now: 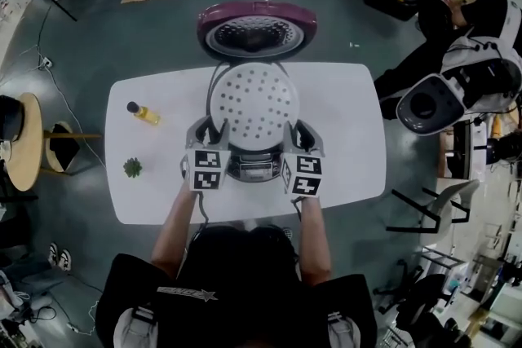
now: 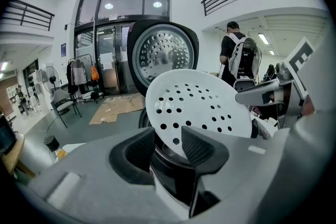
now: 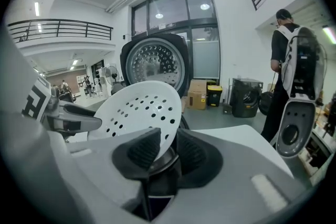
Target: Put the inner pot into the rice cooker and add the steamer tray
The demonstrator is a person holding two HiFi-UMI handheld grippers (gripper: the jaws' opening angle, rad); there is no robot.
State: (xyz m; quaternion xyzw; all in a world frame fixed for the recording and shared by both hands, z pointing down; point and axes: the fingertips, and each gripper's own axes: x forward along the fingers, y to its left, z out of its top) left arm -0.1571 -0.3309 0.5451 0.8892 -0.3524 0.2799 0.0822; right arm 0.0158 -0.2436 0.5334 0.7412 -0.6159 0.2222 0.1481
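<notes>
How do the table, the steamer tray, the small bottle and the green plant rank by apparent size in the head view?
1. table
2. steamer tray, raised nearer the camera, so it looks bigger
3. bottle
4. green plant, only slightly smaller than the bottle

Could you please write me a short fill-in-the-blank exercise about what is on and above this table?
1. The left gripper and the right gripper hold a white, perforated ____ between them.
2. It is over the rice cooker, whose lid is ____.
3. On the table, the small bottle is on the person's ____ side.
Missing words: steamer tray; open; left.
</notes>
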